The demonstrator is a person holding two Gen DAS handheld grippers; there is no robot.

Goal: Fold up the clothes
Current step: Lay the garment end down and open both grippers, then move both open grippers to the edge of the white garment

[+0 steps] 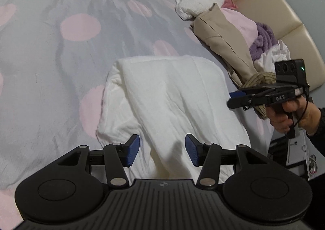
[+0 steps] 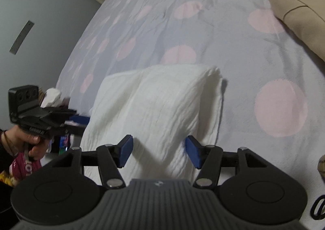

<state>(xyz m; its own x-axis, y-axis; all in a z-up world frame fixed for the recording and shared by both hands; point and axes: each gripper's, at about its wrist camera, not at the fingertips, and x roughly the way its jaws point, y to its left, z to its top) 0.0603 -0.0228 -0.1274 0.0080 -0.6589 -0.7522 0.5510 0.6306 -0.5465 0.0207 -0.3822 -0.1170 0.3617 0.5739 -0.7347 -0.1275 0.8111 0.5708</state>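
Although the white garment (image 1: 168, 106) already lies folded into a thick rectangle on the dotted bed cover (image 1: 61, 57), near the edge closest to the person, the fold may come loose if a pad catches the top layer when the hands pull away, because the cloth looks soft and bulky. The left gripper (image 1: 162, 149) hangs over the near end of the garment, tilted downward, with its blue pads apart and nothing pressed between them; it is released. The right gripper (image 2: 158, 151) is in the same pose over the other near corner, also released, the cloth only showing in the gap between its pads. In the left wrist view the right gripper is at 3 o'clock, held by a hand (image 1: 292, 116), beside the garment's edge. A pile of other clothes (image 1: 223, 26) waits at 1 o'clock; a careless sweep could push the folded piece into it.
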